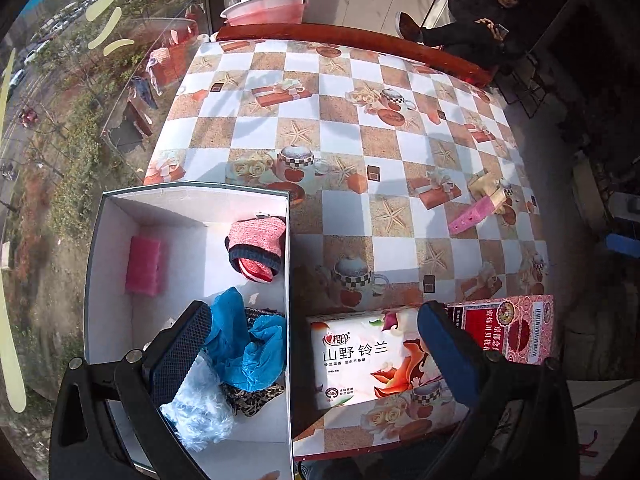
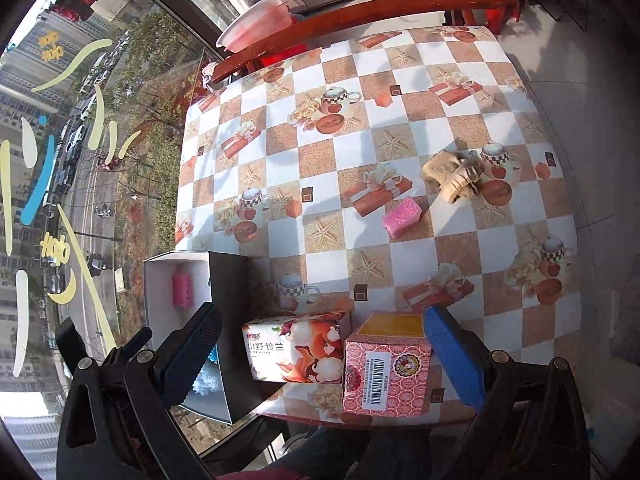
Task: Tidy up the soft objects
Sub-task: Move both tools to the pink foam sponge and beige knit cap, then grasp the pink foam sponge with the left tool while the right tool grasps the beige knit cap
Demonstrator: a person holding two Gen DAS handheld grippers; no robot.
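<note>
A white open box (image 1: 120, 248) at the table's near left corner holds a pink sponge (image 1: 143, 266), a red knit cap (image 1: 256, 248), a blue cloth (image 1: 244, 344), a pale blue fluffy piece (image 1: 200, 404) and a leopard-print cloth (image 1: 256, 398). My left gripper (image 1: 316, 348) hangs open above the box's right wall, nothing between its fingers. On the table's right side lie a second pink sponge (image 2: 402, 216) and a beige cloth (image 2: 452, 176). My right gripper (image 2: 324, 356) stands open over the two packs at the near edge, holding nothing.
A flowered tissue pack (image 2: 296, 352) and a red patterned carton (image 2: 386, 372) stand at the near edge. A wooden chair back (image 1: 352, 40) and a pink basin (image 1: 264, 8) are beyond the far edge. A seated person (image 1: 480, 20) is at the far right. A window runs along the left.
</note>
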